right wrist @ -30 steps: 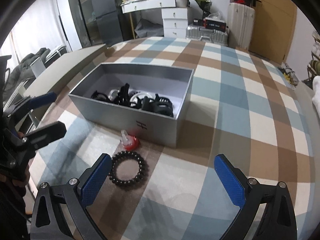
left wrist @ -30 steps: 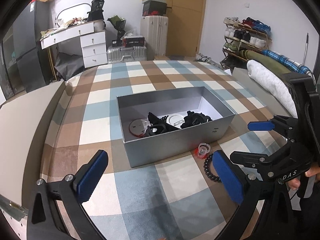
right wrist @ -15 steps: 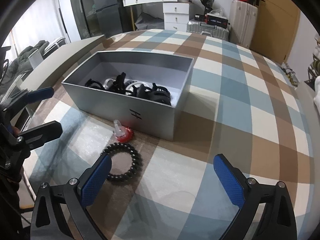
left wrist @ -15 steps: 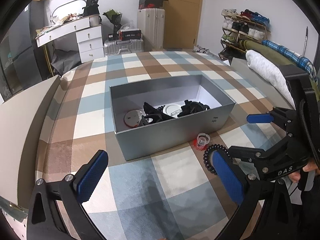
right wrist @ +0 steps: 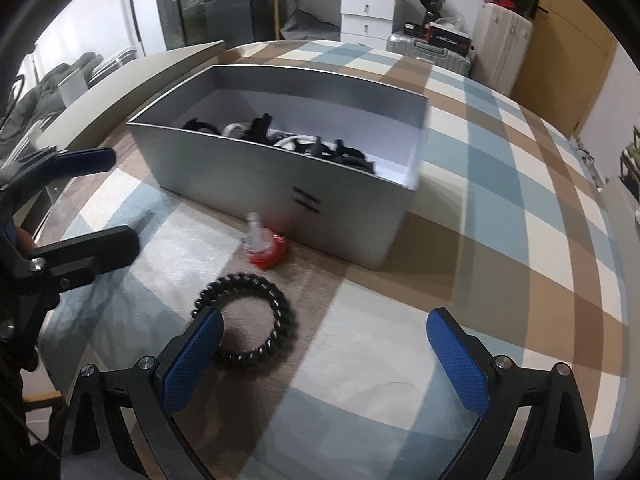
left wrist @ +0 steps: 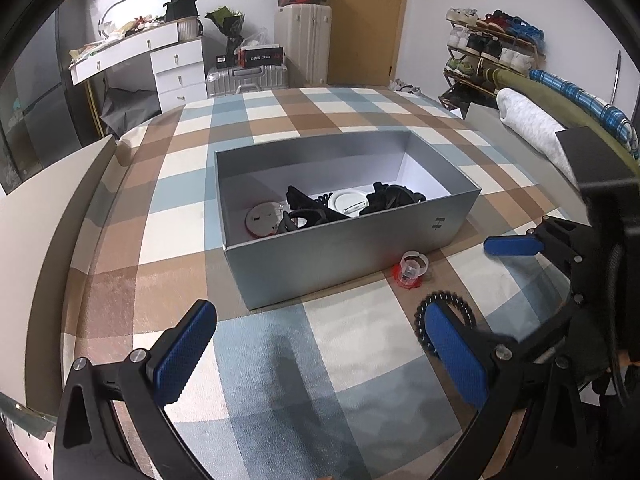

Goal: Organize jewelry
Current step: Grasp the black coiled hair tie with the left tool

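A black bead bracelet (right wrist: 285, 312) lies on the plaid bedspread in front of the silver box (right wrist: 280, 188). My right gripper (right wrist: 326, 320) hangs open just over it, and its left pad covers the bracelet's near edge. A red-and-clear ring (right wrist: 264, 248) sits between the bracelet and the box wall. In the left wrist view the bracelet (left wrist: 448, 295) is half hidden behind my open left gripper (left wrist: 318, 312), with the ring (left wrist: 410, 270) beyond it. The silver box (left wrist: 348, 252) holds black hair clips and round white pieces. The right gripper (left wrist: 484, 288) shows at the right edge, the left gripper (right wrist: 108, 200) at the left.
The plaid bedspread (left wrist: 280, 360) spreads wide around the box. Rolled blankets (left wrist: 532, 120) lie along the right side, and the bed's padded edge (left wrist: 52, 220) runs down the left. A white dresser (left wrist: 176, 68), suitcases and a shoe rack (left wrist: 488, 48) stand beyond.
Both grippers have come lower and closer to the box. The right gripper has closed in on the bracelet, which now reaches its left pad. Both stay open.
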The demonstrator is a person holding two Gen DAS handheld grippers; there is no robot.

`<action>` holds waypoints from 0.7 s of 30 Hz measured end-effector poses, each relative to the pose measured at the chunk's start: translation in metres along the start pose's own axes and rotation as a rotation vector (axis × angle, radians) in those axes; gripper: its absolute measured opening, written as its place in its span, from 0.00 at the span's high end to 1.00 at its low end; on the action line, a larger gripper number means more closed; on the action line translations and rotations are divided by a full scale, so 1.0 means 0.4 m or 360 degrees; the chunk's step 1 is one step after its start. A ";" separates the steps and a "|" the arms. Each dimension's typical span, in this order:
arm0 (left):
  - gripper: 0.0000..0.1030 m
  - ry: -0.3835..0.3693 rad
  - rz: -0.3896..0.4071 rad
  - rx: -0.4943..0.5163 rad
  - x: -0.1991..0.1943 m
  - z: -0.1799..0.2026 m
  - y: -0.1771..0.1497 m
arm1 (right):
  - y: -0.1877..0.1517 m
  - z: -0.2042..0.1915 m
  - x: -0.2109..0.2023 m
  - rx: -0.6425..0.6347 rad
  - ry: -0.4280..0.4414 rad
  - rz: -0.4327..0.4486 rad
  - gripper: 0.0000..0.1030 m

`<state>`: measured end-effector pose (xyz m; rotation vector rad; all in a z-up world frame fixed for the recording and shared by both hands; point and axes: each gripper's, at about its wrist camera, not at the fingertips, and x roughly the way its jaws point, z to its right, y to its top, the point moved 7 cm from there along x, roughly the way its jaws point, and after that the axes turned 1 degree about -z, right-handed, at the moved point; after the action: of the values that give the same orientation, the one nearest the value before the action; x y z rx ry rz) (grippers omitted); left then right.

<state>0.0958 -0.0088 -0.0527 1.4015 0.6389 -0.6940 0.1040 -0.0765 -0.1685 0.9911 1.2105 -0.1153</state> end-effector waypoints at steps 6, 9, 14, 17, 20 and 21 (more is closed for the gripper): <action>0.01 -0.0018 -0.0030 -0.0004 0.006 0.007 -0.008 | 0.012 -0.015 -0.041 -0.0066 0.0053 0.0074 0.01; 0.01 -0.0060 -0.0054 -0.0018 0.010 0.015 -0.013 | 0.011 0.023 -0.054 -0.0022 -0.0001 0.0077 0.01; 0.02 -0.0087 -0.0104 0.0021 0.026 0.034 -0.024 | 0.006 0.097 -0.087 0.0075 -0.0052 0.0099 0.01; 0.02 -0.0130 -0.0125 0.0025 0.038 0.057 -0.032 | 0.009 0.123 -0.099 0.0126 -0.0057 0.0120 0.01; 0.02 -0.0096 -0.0141 0.0029 0.054 0.072 -0.034 | 0.010 0.125 -0.101 0.0132 -0.0059 0.0123 0.01; 0.02 -0.0075 -0.0155 0.0039 0.062 0.075 -0.037 | 0.010 0.123 -0.102 0.0129 -0.0058 0.0123 0.01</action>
<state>0.1005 -0.0409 -0.0790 1.3795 0.6669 -0.8123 0.1255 -0.1249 -0.1327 1.1011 1.1403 -0.1216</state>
